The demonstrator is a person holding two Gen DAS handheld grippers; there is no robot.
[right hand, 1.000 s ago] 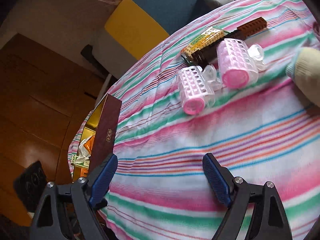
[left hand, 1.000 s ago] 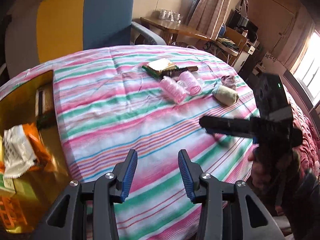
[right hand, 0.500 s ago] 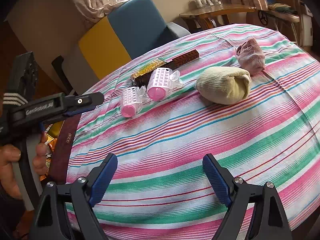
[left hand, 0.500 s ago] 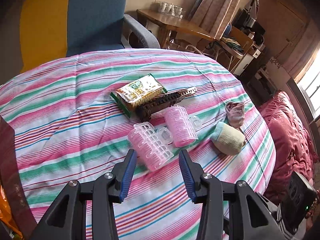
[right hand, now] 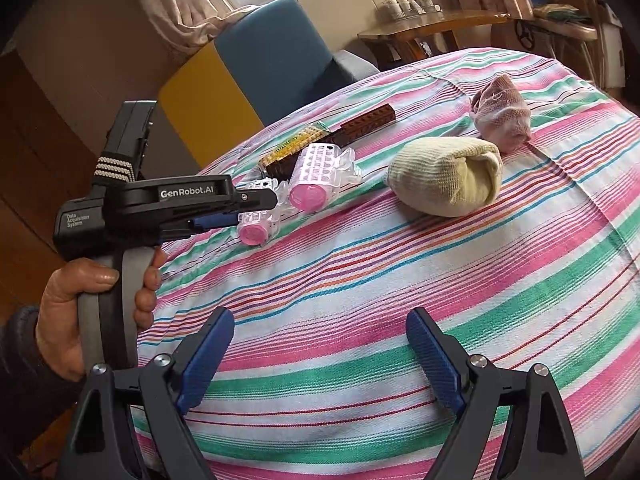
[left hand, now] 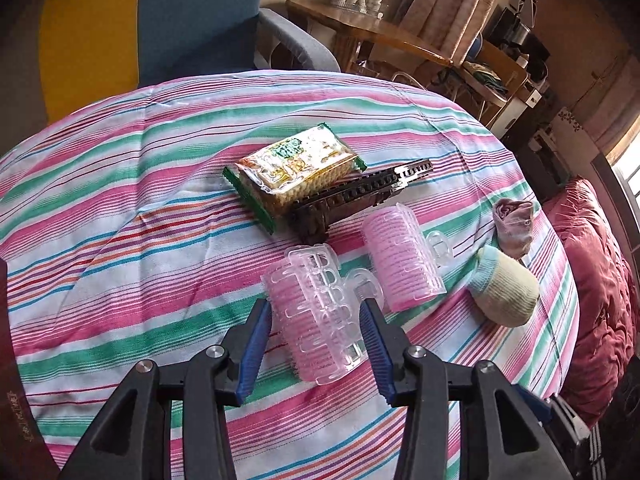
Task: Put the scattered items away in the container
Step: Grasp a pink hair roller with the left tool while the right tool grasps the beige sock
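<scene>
**Desk:** What does the left hand-held gripper (left hand: 316,344) have?

**Photographer:** Its blue-padded jaws stand apart on either side of a pink hair roller (left hand: 316,312) in a clear plastic clip, lying on the striped cloth (left hand: 120,240) of the bench. Whether the pads touch the roller I cannot tell. From the right wrist view, the same gripper reaches in from the left, held by a hand (right hand: 80,296) on its grey grip, with its tip at that roller (right hand: 256,228).

**Desk:** And beyond its fingers?

**Photographer:** Just ahead and to the right lies a second pink roller (left hand: 404,256), also in a clear clip, close beside the first. Further ahead is a dark brown comb-like bar (left hand: 360,196), and leaning on its left side a green-edged packet of biscuits (left hand: 296,168). Off to the right sits a cream rolled sock (left hand: 508,292) with a pale blue cuff, and just past it a smaller pinkish rolled sock (left hand: 514,228).

**Desk:** The right hand-held gripper (right hand: 320,356)?

**Photographer:** Wide open, nothing between its jaws, hovering over bare striped cloth. The cream sock (right hand: 444,180) lies ahead of it, the pinkish one (right hand: 500,116) just beyond that.

**Desk:** Background?

**Photographer:** A blue and yellow armchair (right hand: 256,68) behind the bench, and a wooden side table (left hand: 360,36) carrying glasses near the curtains. The container itself cannot be made out.
</scene>
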